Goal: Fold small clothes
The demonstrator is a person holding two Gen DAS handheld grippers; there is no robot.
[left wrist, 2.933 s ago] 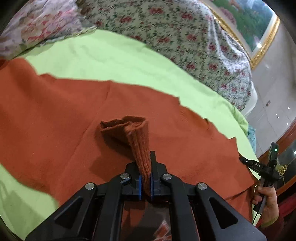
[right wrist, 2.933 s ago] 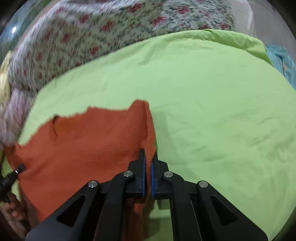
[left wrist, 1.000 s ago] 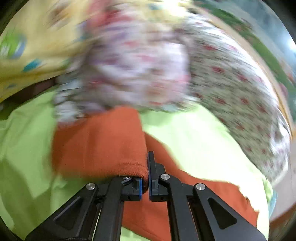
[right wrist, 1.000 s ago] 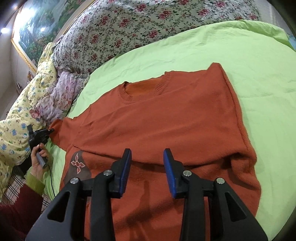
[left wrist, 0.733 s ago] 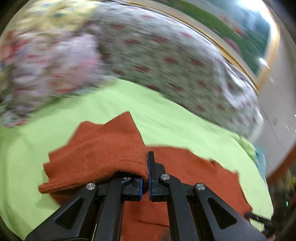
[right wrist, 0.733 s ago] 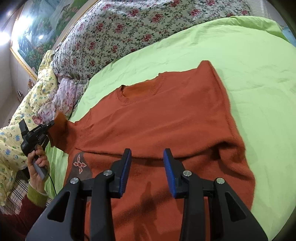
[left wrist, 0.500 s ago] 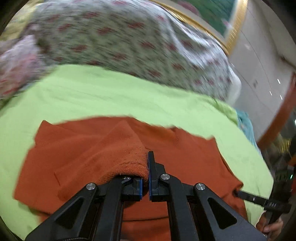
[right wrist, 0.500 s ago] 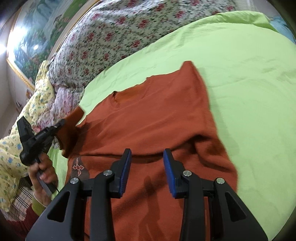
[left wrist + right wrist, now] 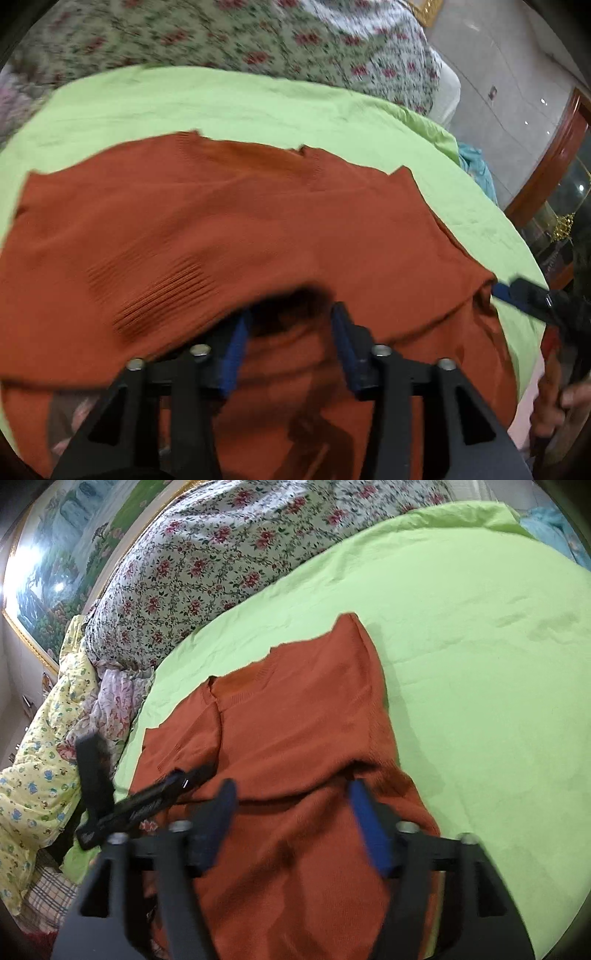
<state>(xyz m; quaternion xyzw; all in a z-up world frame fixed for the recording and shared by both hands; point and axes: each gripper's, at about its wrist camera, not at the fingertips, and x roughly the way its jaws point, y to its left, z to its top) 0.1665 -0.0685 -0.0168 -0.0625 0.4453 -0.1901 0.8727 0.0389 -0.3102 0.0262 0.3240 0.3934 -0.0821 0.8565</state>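
Note:
A rust-orange knit sweater (image 9: pixel 258 229) lies on the green sheet (image 9: pixel 221 107), both sleeves folded in over the body. My left gripper (image 9: pixel 290 317) is open just above the folded left sleeve, whose ribbed cuff (image 9: pixel 162 291) lies to its left. My right gripper (image 9: pixel 291 794) is open and empty over the sweater (image 9: pixel 295 738) near the folded right sleeve. The right gripper's blue-tipped finger shows at the right edge of the left wrist view (image 9: pixel 524 291); the left gripper shows in the right wrist view (image 9: pixel 147 797).
A floral quilt (image 9: pixel 221 550) is heaped along the far side of the bed. A yellow patterned blanket (image 9: pixel 33 771) and a pink floral pillow (image 9: pixel 114 701) lie at the left. Blue cloth (image 9: pixel 476 173) sits at the far right edge, with wooden furniture (image 9: pixel 546 162) beyond it.
My left gripper carried the left sleeve across onto the sweater's body and opened, letting it go. My right gripper stayed open and opened wider above the sweater.

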